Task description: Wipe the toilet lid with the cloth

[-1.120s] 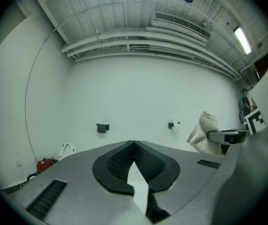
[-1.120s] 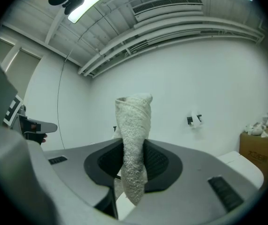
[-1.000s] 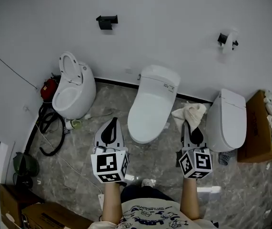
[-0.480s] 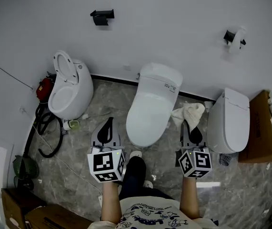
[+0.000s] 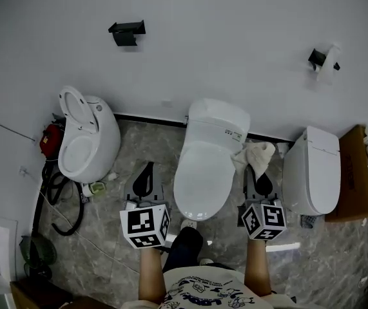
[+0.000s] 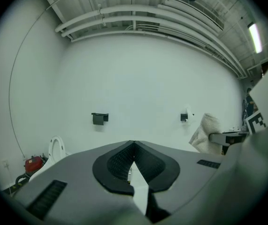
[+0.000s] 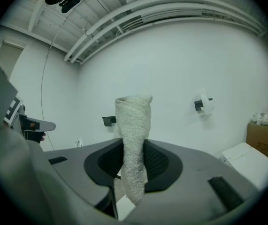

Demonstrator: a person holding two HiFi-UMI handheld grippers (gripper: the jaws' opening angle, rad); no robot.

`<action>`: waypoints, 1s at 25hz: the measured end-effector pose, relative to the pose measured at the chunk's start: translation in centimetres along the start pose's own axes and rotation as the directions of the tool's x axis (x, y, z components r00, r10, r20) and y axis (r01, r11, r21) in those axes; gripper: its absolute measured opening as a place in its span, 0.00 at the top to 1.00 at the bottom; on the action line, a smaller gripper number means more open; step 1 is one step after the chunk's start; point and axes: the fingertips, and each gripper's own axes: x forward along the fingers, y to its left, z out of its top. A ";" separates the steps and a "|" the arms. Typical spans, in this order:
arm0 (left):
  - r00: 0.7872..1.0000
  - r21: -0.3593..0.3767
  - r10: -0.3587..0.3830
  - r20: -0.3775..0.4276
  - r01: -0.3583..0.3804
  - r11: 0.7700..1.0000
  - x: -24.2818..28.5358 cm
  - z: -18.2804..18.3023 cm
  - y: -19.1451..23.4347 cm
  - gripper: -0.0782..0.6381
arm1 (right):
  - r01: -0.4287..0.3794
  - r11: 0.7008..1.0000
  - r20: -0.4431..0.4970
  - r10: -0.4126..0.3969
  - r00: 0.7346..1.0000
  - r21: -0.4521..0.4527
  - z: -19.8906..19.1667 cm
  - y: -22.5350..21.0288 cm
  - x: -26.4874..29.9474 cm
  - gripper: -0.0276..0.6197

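A white toilet with its lid [image 5: 204, 172] down stands in the middle, against the wall. My right gripper [image 5: 261, 168] is just right of the lid, shut on a pale cloth [image 5: 254, 154] that bunches up past its tips; in the right gripper view the cloth [image 7: 133, 144] stands as a twisted roll between the jaws. My left gripper [image 5: 146, 172] hangs left of the lid, jaws shut with nothing in them; the left gripper view shows its tips [image 6: 133, 143] meeting, with the cloth [image 6: 206, 134] at the right.
An open-lidded toilet [image 5: 86, 137] stands at the left with a red object [image 5: 49, 139] and black hose [image 5: 58, 198] beside it. Another closed toilet [image 5: 310, 171] and a cardboard box [image 5: 363, 172] are at the right. Wall holders [image 5: 125, 32] [image 5: 324, 60] hang above.
The person has stepped closer to the middle toilet, so it sits nearer both grippers. The right gripper still holds the cloth; the left stays shut.
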 end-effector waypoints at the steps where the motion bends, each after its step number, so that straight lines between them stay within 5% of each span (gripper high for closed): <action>1: 1.000 -0.001 -0.006 -0.004 0.006 1.000 1.5 0.2 0.9 0.89 | 0.005 1.000 -0.005 -0.005 1.000 -0.003 0.0 0.4 1.5 0.82; 7: 0.998 -0.020 -0.050 -0.049 0.049 0.999 9.0 -0.5 5.2 0.89 | 0.031 0.999 -0.060 -0.031 0.998 -0.012 -1.1 2.3 9.3 0.82; 25: 0.959 -0.099 -0.080 -0.270 0.055 0.994 18.5 -13.4 8.7 0.89 | -0.029 0.998 -0.331 0.009 0.944 -0.054 -14.3 2.6 20.3 0.82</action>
